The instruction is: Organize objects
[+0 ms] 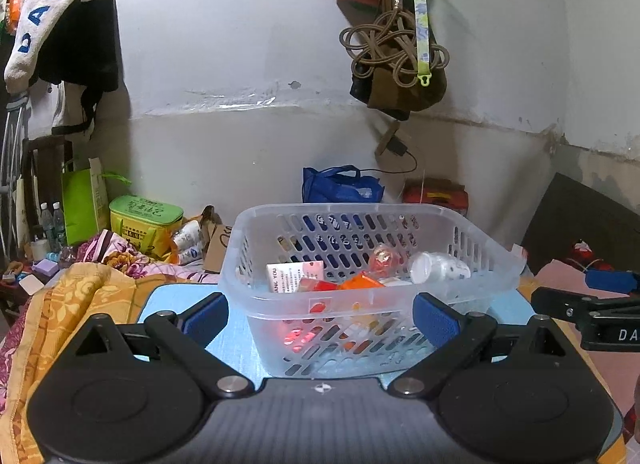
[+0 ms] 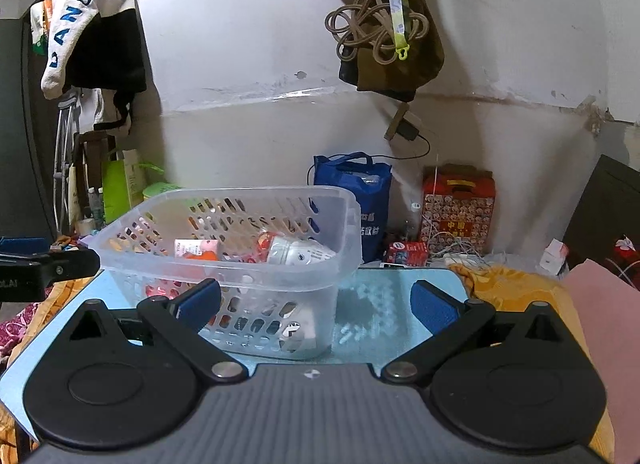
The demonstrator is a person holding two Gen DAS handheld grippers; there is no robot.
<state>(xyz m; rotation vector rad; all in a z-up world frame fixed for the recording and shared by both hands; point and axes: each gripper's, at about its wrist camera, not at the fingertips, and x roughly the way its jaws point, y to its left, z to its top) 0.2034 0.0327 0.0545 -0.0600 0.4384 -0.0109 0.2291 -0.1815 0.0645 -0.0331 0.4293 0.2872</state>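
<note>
- Right now your left gripper has its fingers spread wide and holds nothing; the blue pads stand either side of the near wall of the basket, close to it, though I cannot tell whether either pad touches.
- Your right gripper is likewise spread apart and empty. Its left pad sits in front of the basket's near right corner, and its right pad hangs over bare blue mat.
- The basket stands upright on the blue mat, between your two tools and slightly toward the left one.
- Judging by its look, the basket is thin translucent plastic, slotted all round: light, a little springy, and likely to flex or twist if you pinch one wall hard. The rolled rim looks like the stiffest place to take hold, ideally on two opposite sides.
- Its smooth surface may slip between the pads, so a grip over the rim lip seems safer than one on the flat wall.
- Inside lie a white and pink box, an orange packet, a small reddish round thing and a white bottle on its side, all loose on the floor of the basket.
- Those loose pieces will probably slide or roll if you tilt it, so keep it level.
- Beyond the mat you have an orange blanket at the left.
</note>
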